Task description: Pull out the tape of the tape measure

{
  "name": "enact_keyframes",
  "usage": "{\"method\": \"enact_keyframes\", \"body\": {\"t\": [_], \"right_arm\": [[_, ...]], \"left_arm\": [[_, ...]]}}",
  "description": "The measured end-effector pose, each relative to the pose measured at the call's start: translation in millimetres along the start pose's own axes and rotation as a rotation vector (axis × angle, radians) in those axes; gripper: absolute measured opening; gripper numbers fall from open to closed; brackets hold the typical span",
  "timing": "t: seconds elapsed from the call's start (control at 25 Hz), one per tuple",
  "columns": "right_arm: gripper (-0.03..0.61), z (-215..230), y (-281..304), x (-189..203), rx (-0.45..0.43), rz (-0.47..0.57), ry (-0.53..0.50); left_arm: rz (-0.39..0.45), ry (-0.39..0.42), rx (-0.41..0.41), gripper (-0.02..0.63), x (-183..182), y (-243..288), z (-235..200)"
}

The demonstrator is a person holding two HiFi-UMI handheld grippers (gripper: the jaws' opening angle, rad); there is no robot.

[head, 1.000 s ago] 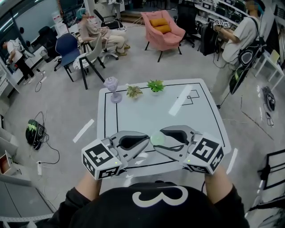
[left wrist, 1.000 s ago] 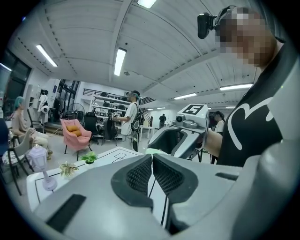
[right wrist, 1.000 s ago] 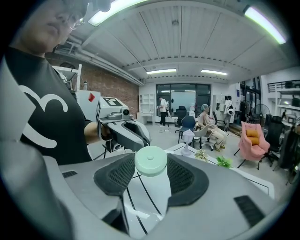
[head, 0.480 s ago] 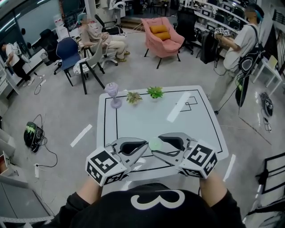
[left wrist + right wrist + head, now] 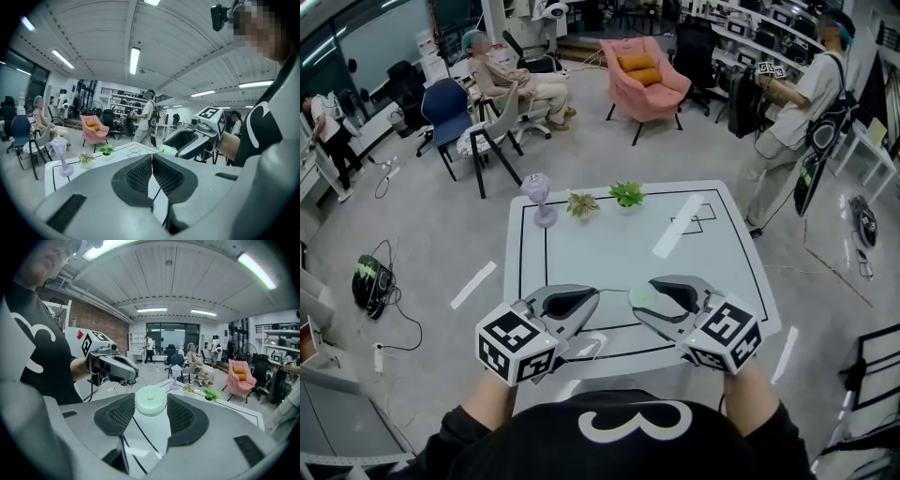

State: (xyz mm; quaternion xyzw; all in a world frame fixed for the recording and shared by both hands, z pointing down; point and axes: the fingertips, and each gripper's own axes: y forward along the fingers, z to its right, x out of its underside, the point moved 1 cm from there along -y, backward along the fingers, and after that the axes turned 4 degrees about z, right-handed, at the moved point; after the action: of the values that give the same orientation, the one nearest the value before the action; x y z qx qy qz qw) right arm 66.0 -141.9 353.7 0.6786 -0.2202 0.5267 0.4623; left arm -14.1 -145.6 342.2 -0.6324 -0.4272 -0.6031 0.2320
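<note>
Clamping tape measure (image 5: 150, 401) in right gripper (image 5: 645, 299) fingers, pinching tape (image 5: 614, 291) tight in left gripper (image 5: 592, 296) fingers; barely started, most left to draw out.

The left gripper (image 5: 594, 296) and the right gripper (image 5: 636, 302) are hovering side by side over the near edge of the table (image 5: 722, 244), with the tape measure (image 5: 643, 296) sitting between the right one's jaws. The tape (image 5: 614, 291) seems to be running leftward from it into the left gripper's pressed-together jaws. At the far edge a lamp (image 5: 537, 195) is standing left of one plant (image 5: 581, 203), with a second plant (image 5: 626, 194) to its right.
</note>
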Motion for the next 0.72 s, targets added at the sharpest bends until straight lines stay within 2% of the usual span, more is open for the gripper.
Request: {"method": "enact_keyframes", "body": {"t": [0.36, 0.72], "right_arm": [[0.218, 19.1, -22.0, 13.4, 0.072, -0.015, 0.011], [0.218, 32.8, -32.8, 20.3, 0.111, -0.019, 0.019]], "left_arm": [[0.007, -0.024, -0.135, 0.011, 0.0, -4.0, -12.3], [0.009, -0.054, -0.235, 0.01, 3.1, -17.7, -30.4]]}}
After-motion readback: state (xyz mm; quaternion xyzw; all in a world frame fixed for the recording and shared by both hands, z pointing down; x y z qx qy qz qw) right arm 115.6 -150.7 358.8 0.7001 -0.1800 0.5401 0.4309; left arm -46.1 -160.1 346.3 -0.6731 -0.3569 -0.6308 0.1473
